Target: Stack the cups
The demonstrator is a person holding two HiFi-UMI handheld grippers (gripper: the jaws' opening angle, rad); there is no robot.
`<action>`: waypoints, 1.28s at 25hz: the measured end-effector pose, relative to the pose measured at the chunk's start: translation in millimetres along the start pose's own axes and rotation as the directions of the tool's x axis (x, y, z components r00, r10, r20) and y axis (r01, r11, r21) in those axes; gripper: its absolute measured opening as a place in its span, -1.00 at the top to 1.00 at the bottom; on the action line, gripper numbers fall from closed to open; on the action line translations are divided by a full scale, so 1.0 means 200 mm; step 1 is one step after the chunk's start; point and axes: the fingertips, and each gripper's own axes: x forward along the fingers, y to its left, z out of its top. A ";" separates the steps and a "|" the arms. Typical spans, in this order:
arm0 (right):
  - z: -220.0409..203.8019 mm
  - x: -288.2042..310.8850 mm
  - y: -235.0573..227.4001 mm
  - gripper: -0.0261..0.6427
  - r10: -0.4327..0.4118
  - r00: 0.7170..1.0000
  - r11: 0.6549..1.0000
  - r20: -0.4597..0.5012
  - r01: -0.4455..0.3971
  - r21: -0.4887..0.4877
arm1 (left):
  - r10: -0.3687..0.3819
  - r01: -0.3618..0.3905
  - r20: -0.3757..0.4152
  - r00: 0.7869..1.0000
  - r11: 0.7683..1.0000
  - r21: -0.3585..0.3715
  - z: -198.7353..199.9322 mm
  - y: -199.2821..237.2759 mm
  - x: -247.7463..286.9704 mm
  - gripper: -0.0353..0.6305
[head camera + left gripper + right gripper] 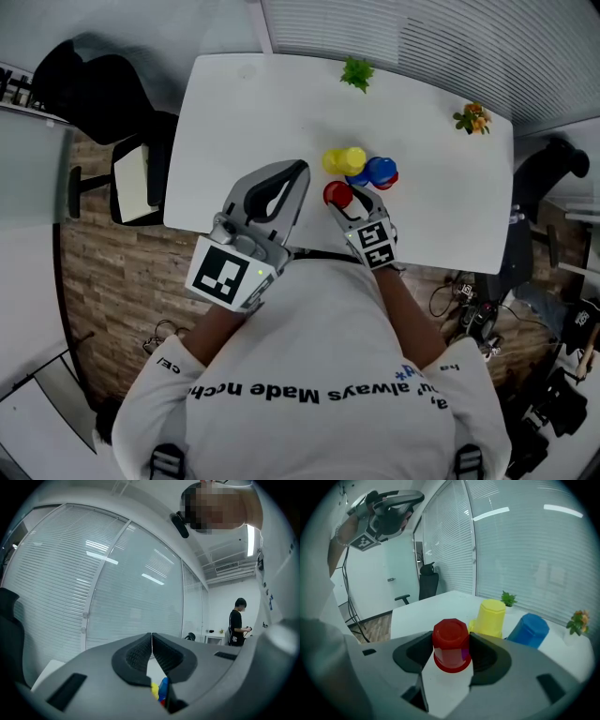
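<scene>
An upside-down red cup [451, 644] stands between the jaws of my right gripper [451, 649], and both pads press on its sides. In the head view that red cup [337, 194] is just ahead of my right gripper [349, 200] on the white table [244, 122]. Behind it stand a yellow cup [491, 617] and a tilted blue cup [528, 630], close together; they are the yellow cup [351, 159] and blue cup [381, 170] in the head view. My left gripper [298, 171] is raised to the left of the cups, with its jaws closed tip to tip on nothing [151, 644].
Two small potted plants [357, 72] [473, 118] stand at the table's far edge. A black office chair [103, 103] is at the table's left end. A person [238, 620] stands far off in the room. Window blinds line the far wall.
</scene>
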 end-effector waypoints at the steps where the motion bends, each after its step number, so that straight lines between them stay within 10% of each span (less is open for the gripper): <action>1: 0.02 -0.02 0.00 0.17 -0.001 1.000 1.000 0.003 0.001 0.001 | -0.001 0.001 0.001 1.000 1.000 0.000 0.00 0.00 0.00 0.83; 32: 0.45 -0.37 -0.31 0.17 -0.079 0.994 0.996 0.071 0.077 0.034 | 0.009 -0.009 0.004 1.000 1.000 -0.011 0.00 0.03 0.04 0.83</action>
